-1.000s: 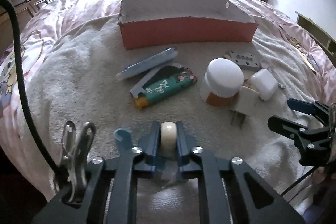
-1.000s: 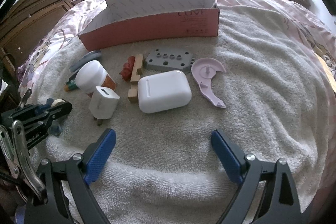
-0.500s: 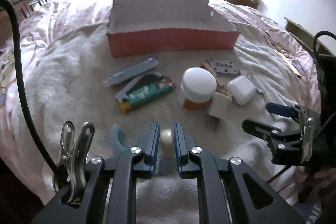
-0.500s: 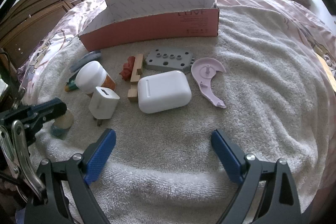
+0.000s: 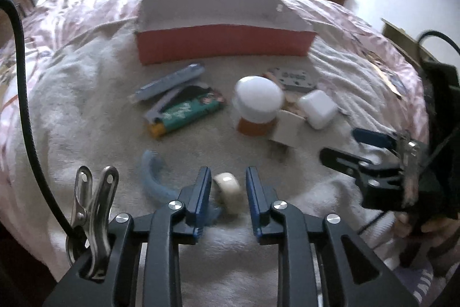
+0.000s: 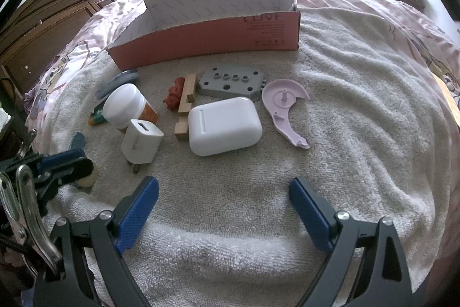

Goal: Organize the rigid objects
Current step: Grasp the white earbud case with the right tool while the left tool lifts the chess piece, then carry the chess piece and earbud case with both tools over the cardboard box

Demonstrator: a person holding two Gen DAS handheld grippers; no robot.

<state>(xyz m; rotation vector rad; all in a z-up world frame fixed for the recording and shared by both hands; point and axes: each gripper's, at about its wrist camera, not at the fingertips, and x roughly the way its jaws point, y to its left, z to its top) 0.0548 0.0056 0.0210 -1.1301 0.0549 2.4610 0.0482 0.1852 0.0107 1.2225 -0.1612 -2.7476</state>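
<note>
Left gripper [image 5: 227,186] opening — the cream tape roll [image 5: 227,190] sits loose between its jaws (on the towel [image 5: 86,105]); right gripper [image 6: 224,203] spread wide, grasping nothing.

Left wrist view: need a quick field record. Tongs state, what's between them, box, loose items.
left tongs: opening; pads not pressing
between them: cream tape roll, lying on the towel
right tongs: open, empty
red box: far edge of the towel
loose items: white case, charger, white-lidded jar
</note>
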